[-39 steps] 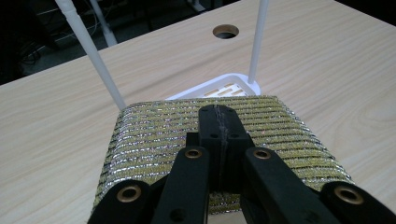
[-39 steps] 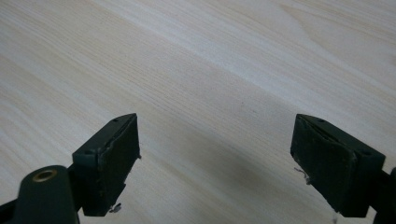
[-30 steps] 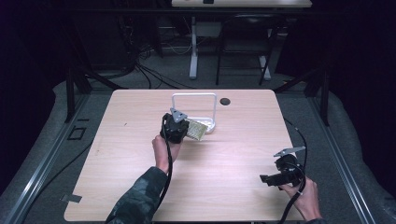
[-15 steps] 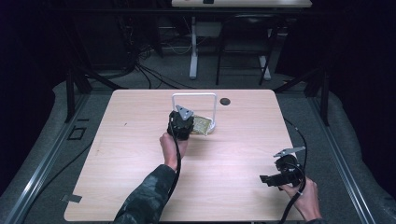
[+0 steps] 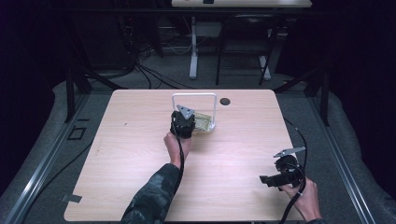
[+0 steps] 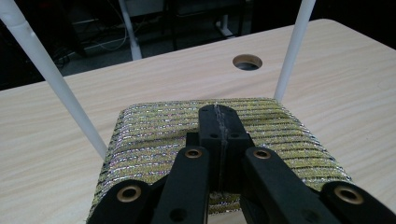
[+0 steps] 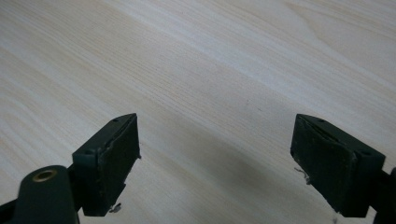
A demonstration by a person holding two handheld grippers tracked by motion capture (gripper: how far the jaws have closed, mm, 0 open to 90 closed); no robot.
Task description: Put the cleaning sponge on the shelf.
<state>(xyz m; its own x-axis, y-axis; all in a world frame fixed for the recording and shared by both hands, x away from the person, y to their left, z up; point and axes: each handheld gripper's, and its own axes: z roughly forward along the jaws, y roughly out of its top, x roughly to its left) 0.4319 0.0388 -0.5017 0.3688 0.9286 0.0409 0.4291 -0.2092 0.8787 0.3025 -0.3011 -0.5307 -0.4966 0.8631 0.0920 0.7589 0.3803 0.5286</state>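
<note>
Left tongs (image 6: pixel 219 122) pressed together, jaws flat over a glittery gold-striped pad (image 6: pixel 154 135); grip on it unclear. Pad lay on the table (image 5: pixel 140 154), just beside the foot of a white wire frame (image 5: pixel 173 101), between its two uprights. Right tongs (image 7: pixel 217 158) held wide apart above bare wood, well away near the table's front right corner.

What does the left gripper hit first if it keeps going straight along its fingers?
Probably the white wire frame: the left gripper, shut on the glittery cloth, points between its two uprights, with bare table beyond.
</note>
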